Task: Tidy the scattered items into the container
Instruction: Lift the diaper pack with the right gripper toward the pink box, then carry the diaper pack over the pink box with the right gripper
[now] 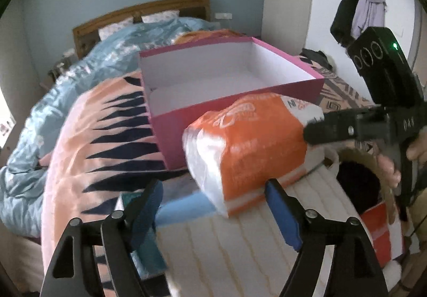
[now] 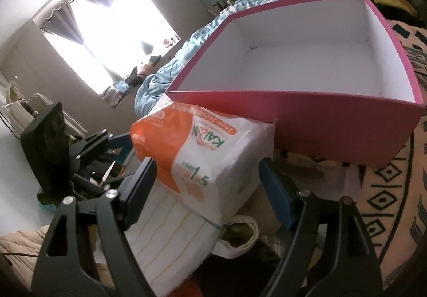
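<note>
- While I look along both tools, the pink box (image 1: 234,107) sits open on the patterned blanket (image 1: 88,142) on the bed, its near wall just behind the orange-and-white pack (image 1: 253,147).
- Room above the box rim is free in both views; the blue duvet (image 1: 80,70) lies along its far side.
- The left gripper (image 1: 213,211) has its fingers wide apart, blue pads on either side of the pack's near end; I can't tell whether they touch it.
- The right gripper (image 2: 208,184) also stands wide, its fingers flanking the pack (image 2: 202,152) without a clear press.
- The pack rests on a cream striped bundle (image 1: 253,249), whose lower edge is cut off.
- A second orange pack (image 1: 381,233) is half hidden at the right edge.
- The box shows only bare white walls and floor.
</note>
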The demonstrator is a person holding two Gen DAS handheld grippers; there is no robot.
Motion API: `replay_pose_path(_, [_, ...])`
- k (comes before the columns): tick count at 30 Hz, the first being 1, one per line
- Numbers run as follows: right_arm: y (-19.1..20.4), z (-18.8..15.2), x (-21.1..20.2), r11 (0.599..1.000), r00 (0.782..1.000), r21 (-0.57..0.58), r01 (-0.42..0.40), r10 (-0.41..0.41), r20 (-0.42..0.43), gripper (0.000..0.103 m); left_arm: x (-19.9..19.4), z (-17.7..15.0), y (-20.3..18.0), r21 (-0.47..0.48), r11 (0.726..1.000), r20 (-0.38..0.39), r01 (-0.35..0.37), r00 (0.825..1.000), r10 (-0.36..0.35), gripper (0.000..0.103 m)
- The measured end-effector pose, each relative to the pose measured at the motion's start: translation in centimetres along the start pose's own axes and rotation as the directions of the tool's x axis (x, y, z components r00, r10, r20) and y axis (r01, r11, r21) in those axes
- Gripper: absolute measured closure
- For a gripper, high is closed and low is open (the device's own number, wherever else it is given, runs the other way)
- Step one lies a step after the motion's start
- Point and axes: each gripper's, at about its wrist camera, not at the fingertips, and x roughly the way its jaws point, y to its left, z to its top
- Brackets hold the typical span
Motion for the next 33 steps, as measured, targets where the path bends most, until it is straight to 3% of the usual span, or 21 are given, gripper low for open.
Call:
replay_pose_path(3, [0.4,0.2,1.1,0.999,0.999,-0.006,0.038,-0.038,-0.036,0.023,1.2,1.0,0.5,-0.032,0.996,-0.055,0.082,0.995,-0.084,0.020])
replay_pose_path(6, [0.7,0.4,1.7,0.998,0.997,-0.033,0.053,-0.054,-0.046,0.022,2.0,1.6,0.7,-0.047,0.992,-0.069,0.114,0.991,-0.117,0.018])
replay_pose_path(11, [0.6,0.2,1.4,0.996,0.997,-0.061,0.064,-0.066,-0.028,0.037,2.6,1.7,0.0,-0.024,0.992,-0.079,0.122,0.989,-0.123,0.017])
replay_pose_path(22, [5.1,-1.0,-1.2,0.960,0.984,-0.227,0.162,-0.142,0.104,0.042,-1.7,1.3,-2.4,0.047,0.998,0.037,0.052,0.998,-0.053,0.018])
replay_pose_path(27, [7.2,-1.0,-3.5,0.929,0.971,-0.304,0.210,-0.160,0.180,0.042,-4.5,2.3,-3.5,0.099,0.995,0.119,0.000,0.993,-0.012,0.018])
replay_pose_path(33, [9.1,0.4,-4.8,0.888,0.945,-0.365,0.278,-0.185,0.268,0.042,-5.7,4.1,-3.9,0.141,0.989,0.164,-0.052,0.986,0.028,0.018])
